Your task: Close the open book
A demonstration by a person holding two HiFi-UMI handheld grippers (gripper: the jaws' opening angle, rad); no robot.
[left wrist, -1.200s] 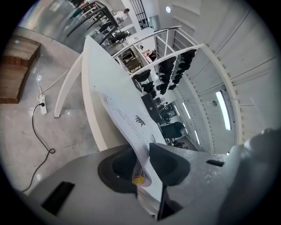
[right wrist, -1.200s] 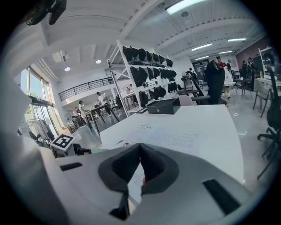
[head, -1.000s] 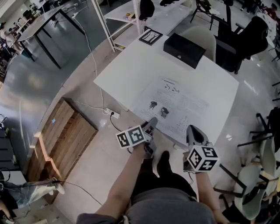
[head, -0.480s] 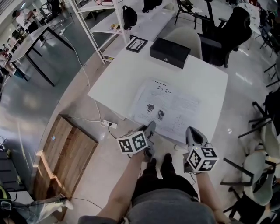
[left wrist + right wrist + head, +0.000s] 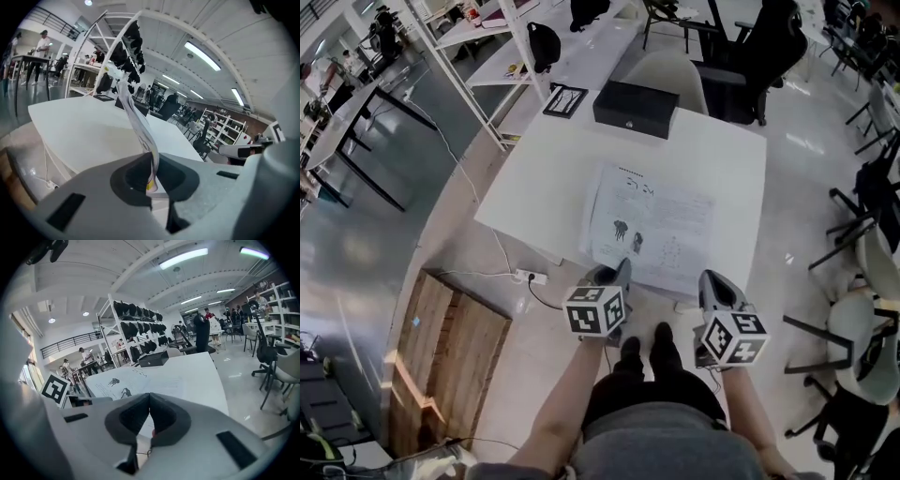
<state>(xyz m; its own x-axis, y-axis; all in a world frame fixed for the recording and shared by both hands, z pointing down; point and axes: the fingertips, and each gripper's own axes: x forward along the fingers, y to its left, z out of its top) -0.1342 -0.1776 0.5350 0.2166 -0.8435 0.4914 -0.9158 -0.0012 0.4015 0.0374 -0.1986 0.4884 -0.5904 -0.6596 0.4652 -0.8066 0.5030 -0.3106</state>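
Note:
The open book (image 5: 652, 230) lies flat on the white table (image 5: 534, 178), with small animal drawings on its left page. My left gripper (image 5: 622, 268) is at the book's near left corner. Its jaws have just been closing, and in the left gripper view a thin page (image 5: 136, 117) stands up curved between the pads of the left gripper (image 5: 152, 164). My right gripper (image 5: 710, 278) is shut at the book's near right edge, with nothing seen between its pads. In the right gripper view the book (image 5: 136, 380) spreads out just beyond the right gripper (image 5: 150, 404).
A black box (image 5: 635, 108) sits at the table's far edge, beside a small framed picture (image 5: 565, 99). Office chairs (image 5: 872, 272) stand to the right. A wooden crate (image 5: 450, 361) and a power strip (image 5: 528, 277) are on the floor to the left.
The left gripper has rolled, so its marker cube now faces more squarely up, and it stays at the book's near left corner. Both grippers have shifted a little along the table's near edge.

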